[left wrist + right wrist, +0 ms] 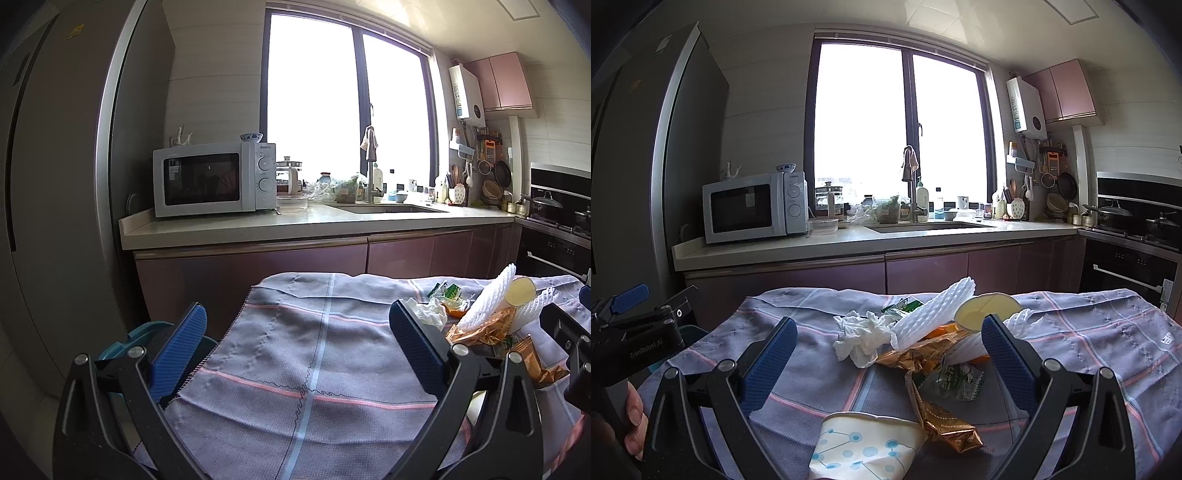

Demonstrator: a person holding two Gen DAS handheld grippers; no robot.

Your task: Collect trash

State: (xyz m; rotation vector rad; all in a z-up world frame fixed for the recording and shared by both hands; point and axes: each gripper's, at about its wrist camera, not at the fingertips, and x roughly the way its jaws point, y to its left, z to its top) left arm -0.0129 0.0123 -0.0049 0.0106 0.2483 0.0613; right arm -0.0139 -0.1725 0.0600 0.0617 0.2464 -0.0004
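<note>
A heap of trash lies on a checked grey cloth [1108,332]: a crumpled white tissue [860,341], white foam fruit netting [931,314], a yellow round lid [986,310], gold-brown wrappers [945,417], a green-printed clear wrapper [955,378] and a crushed paper cup with blue dots [864,446]. My right gripper [890,365] is open, just above the heap, fingers either side of the wrappers. My left gripper [299,350] is open and empty over bare cloth [295,332], left of the heap [484,317]. A teal bin rim [147,332] shows behind its left finger.
Behind the table runs a kitchen counter [295,225] with a white microwave [214,179], a sink [388,208] with tap, and clutter. A tall fridge [55,184] stands at the left. A stove with pans [1126,221] is at the right.
</note>
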